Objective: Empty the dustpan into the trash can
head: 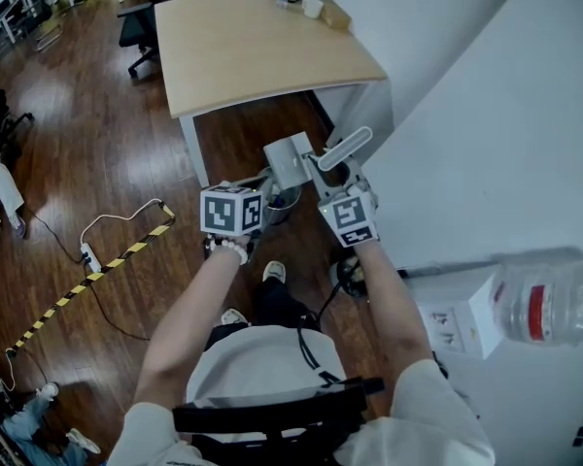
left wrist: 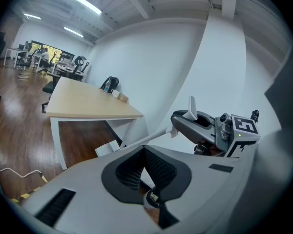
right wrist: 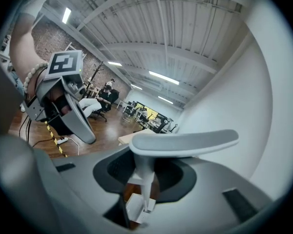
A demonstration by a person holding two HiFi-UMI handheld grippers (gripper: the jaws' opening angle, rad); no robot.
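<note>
Dustpan clamped in right tongs and left tongs; only head view shows trash can beneath.

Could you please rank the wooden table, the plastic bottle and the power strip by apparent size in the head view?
Largest: wooden table
Then: plastic bottle, likely nearer the camera, so flattered
Smallest: power strip

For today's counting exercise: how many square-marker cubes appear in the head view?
2. One cube is on the left tool, the other on the right tool; none seems hidden.
</note>
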